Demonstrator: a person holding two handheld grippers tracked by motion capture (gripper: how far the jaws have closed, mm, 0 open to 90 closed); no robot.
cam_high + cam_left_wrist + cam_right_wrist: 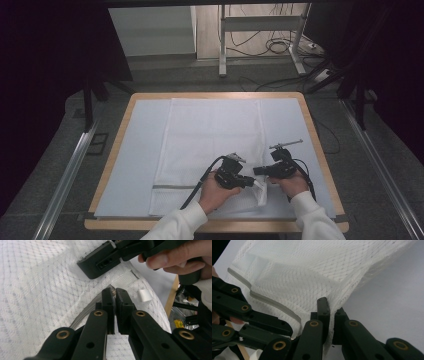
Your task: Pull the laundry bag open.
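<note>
Pale sheeting covers the wooden table (310,125), and a white mesh bag (210,135) lies flat along its middle, its near right corner lifted. At that corner the left gripper (248,180) has its jaws pressed together on the bag's zipper pull (114,292). Facing it from just beside, the right gripper (256,171) pinches a fold of mesh at the bag's edge, jaws squeezed onto the cloth.

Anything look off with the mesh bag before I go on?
Mostly tidy: the white mesh bag lies flat and square on the table. Only its near right corner is lifted and bunched, because the left gripper and right gripper both pinch it there. No tear or spill shows.
</note>
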